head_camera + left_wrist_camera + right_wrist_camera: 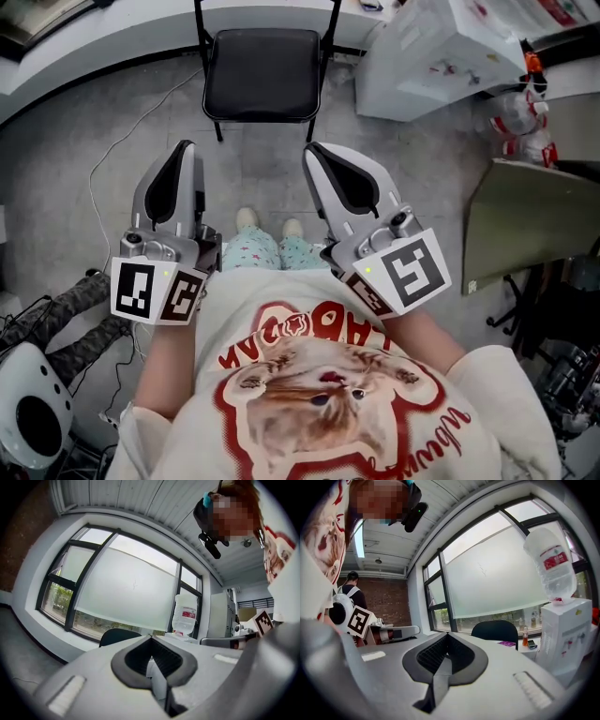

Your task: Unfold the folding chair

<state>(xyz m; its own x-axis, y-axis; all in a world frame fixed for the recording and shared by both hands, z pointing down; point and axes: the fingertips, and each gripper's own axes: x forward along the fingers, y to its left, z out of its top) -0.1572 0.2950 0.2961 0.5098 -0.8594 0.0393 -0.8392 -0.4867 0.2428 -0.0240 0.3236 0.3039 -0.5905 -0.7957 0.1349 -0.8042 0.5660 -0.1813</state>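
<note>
Left gripper [184, 155] and right gripper [316, 155] — both clenched, empty — point level, side by side before the torso. The chair [262, 73] stands unfolded ahead by the desk [94, 37]; the red label on the bottle [551, 564] is unreadable.

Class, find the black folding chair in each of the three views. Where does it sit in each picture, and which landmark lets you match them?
Head view: the folding chair stands open at top centre.
Left gripper view: only its dark backrest shows, low and left of centre, under the window.
Right gripper view: its backrest sits right of centre, under the window.
Shared landmark: the white water dispenser, to the chair's right in every view.
</note>
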